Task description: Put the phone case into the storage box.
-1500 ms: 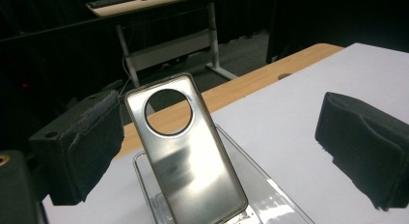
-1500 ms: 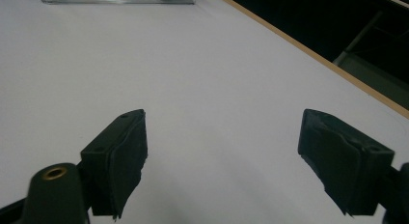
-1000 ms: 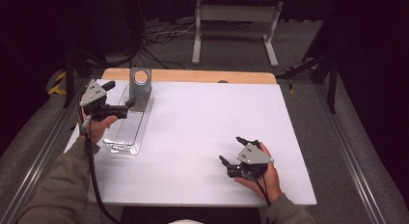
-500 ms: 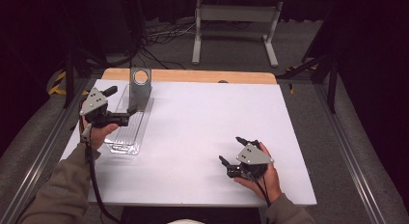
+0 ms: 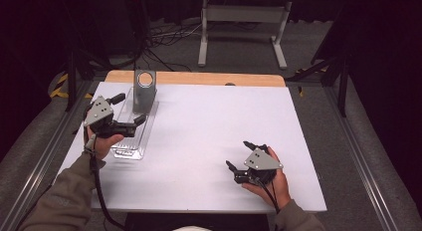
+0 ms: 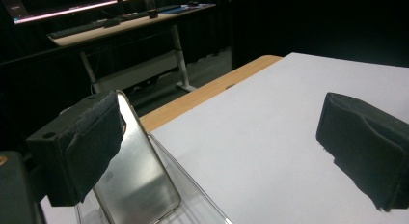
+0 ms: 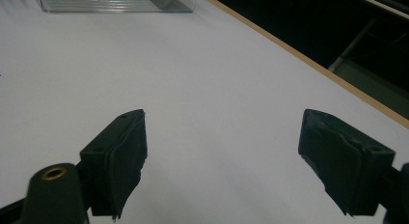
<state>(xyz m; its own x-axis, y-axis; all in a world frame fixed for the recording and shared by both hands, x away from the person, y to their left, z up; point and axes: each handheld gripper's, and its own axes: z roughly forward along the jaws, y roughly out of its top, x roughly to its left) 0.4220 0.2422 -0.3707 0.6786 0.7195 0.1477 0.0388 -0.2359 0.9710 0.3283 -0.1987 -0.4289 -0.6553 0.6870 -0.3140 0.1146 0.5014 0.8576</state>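
A clear plastic tray (image 5: 130, 146) lies at the left of the white table (image 5: 209, 126), and a grey metal plate with a round hole (image 5: 145, 89) stands upright at its far end. My left gripper (image 5: 130, 109) hovers open over the tray's middle, just short of the plate. In the left gripper view its gap (image 6: 222, 147) is empty, with the metal plate (image 6: 137, 175) and tray (image 6: 197, 207) close beside the left pad (image 6: 84, 147). My right gripper (image 5: 239, 155) rests open near the front right, empty (image 7: 231, 159), with the tray (image 7: 111, 2) far ahead.
A wooden strip (image 5: 199, 78) runs along the table's far edge. Beyond it are a dark floor with cables (image 5: 164, 39) and a white stand's legs (image 5: 241, 22). Metal rails (image 5: 45, 151) flank the table on both sides.
My left gripper has drawn back toward the person along the tray, away from the metal plate. The right gripper has stayed put.
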